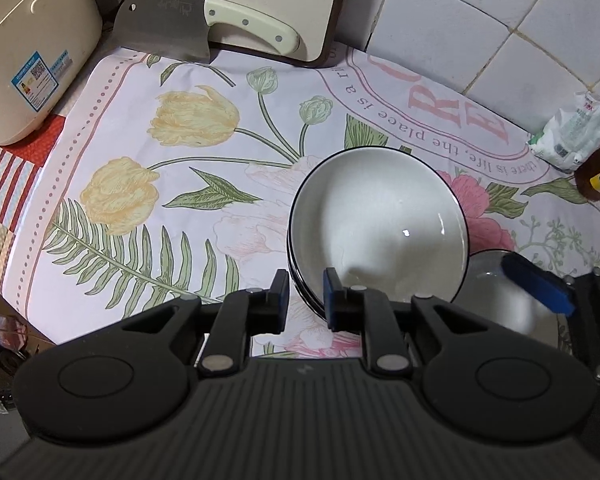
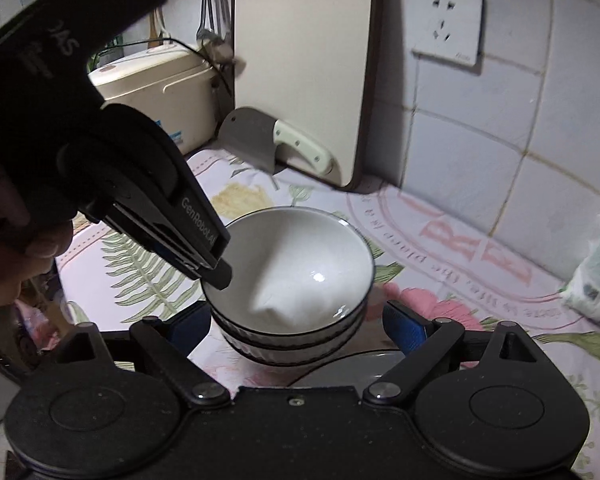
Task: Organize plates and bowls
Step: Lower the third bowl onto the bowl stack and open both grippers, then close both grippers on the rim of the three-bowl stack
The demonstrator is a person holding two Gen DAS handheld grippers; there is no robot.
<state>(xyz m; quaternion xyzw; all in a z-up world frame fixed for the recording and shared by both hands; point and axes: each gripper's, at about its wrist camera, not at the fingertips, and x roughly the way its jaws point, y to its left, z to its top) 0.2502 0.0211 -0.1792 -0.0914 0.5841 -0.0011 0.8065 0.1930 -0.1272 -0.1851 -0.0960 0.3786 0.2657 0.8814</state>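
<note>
Stacked white bowls (image 1: 376, 232), black-rimmed, nothing inside, on floral tablecloth (image 1: 148, 152); grey plate (image 1: 500, 304) just right of stack. Left gripper (image 1: 307, 296) angled down from left, fingers straddling near rim of stack, one pad inside top bowl, one outside; clamped or merely close cannot be told. Right gripper (image 2: 296, 324) level behind stack, released, fingers spread wide either side of bowls, apart from them. Readable: "GenRobot.AI" on left gripper; "the place is" on cloth.

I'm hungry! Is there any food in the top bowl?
Empty. The top bowl shows only a clean, shiny white inside in both views. It sits nested on other bowls, with the left tool pinching its rim.
</note>
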